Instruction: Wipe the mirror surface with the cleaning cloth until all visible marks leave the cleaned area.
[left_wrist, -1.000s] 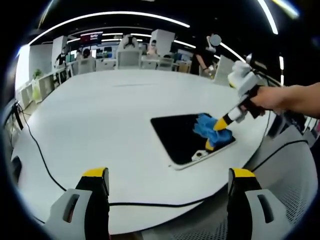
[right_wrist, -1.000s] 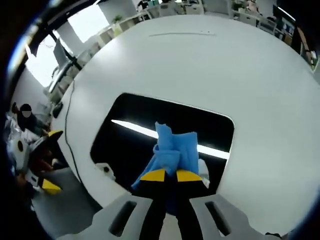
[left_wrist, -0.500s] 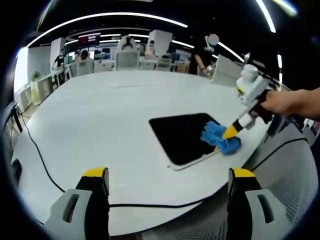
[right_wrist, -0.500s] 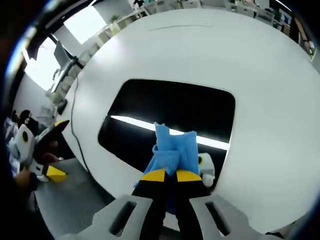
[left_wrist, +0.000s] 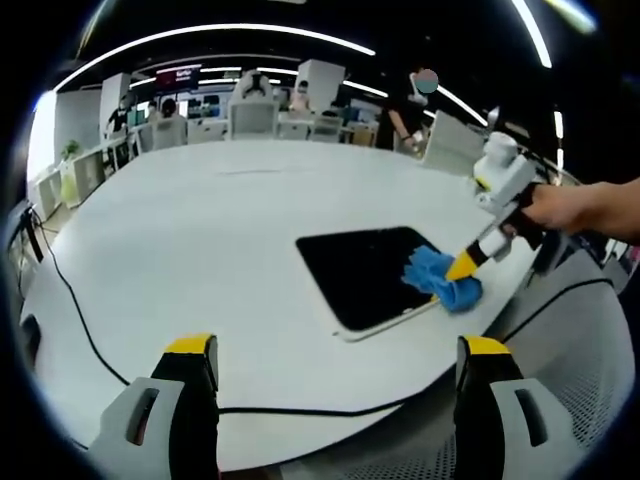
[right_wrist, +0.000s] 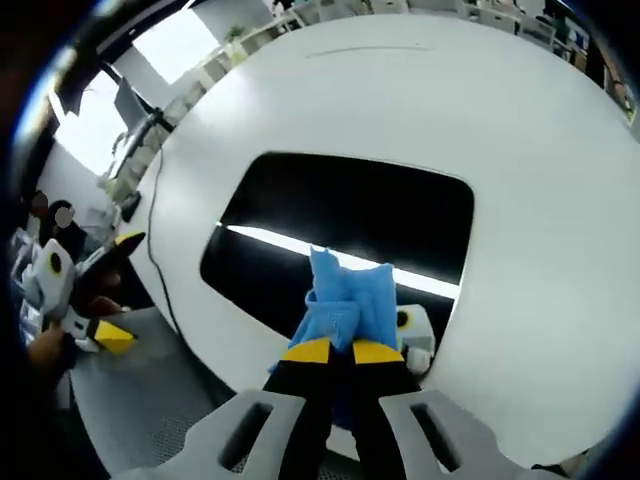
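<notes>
The right hand-held gripper (right_wrist: 335, 350) pinches the blue cloth (right_wrist: 347, 300) at the mirror's (right_wrist: 340, 215) near edge. The left hand-held gripper (left_wrist: 335, 355) hangs spread above the white surface (left_wrist: 200, 240).

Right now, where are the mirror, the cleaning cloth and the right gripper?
mirror (left_wrist: 360, 268), left gripper view, dark glass centre.
cleaning cloth (right_wrist: 350, 300), right gripper view, middle of blue folds.
right gripper (right_wrist: 335, 350), right gripper view, between its yellow tips.

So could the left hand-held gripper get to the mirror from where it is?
Probably yes. The left hand-held gripper is open and holds nothing, with bare table between it and the mirror; only a thin cable crosses.
</notes>
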